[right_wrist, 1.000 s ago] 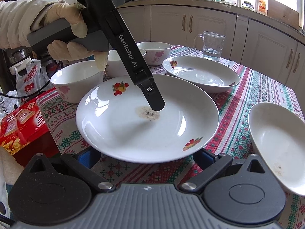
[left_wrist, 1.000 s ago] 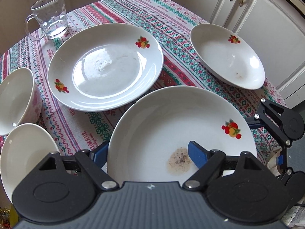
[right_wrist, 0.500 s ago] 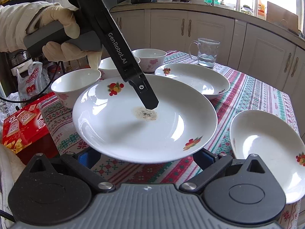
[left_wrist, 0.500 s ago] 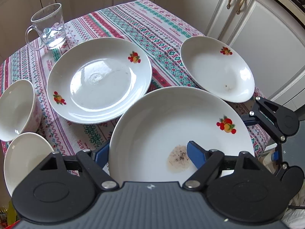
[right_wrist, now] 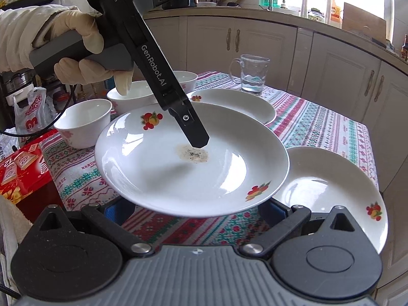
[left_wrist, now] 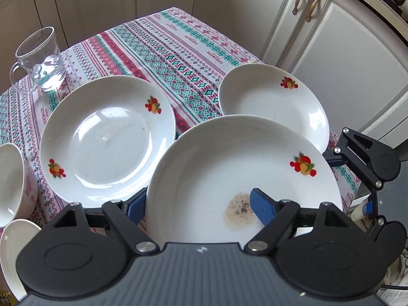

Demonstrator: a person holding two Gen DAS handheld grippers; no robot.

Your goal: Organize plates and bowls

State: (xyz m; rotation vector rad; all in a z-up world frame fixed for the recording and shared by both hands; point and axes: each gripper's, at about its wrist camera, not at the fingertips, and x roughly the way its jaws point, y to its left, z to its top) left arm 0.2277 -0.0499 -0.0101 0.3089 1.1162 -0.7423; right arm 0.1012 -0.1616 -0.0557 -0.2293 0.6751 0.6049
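Note:
My left gripper [left_wrist: 201,204] is shut on the rim of a white soiled plate [left_wrist: 229,168], one finger above it and one below. It holds the plate in the air, overlapping a smaller plate [left_wrist: 270,102] on the right. The held plate also shows in the right wrist view [right_wrist: 158,163], with the smaller plate [right_wrist: 329,193] under its right edge. A large clean plate [left_wrist: 107,137] lies on the cloth to the left. My right gripper [right_wrist: 196,209] is open and empty, its fingers below the held plate's near edge.
A glass mug [left_wrist: 38,61] with water stands at the far left corner. Several bowls [right_wrist: 84,122] sit along the left side of the table [left_wrist: 173,48]. A red box [right_wrist: 23,168] lies off the table edge. Cabinets [left_wrist: 344,51] stand close behind.
The left gripper has lifted the soiled plate and carried it to the right, over the smaller plate. The right gripper stays beneath its near edge.

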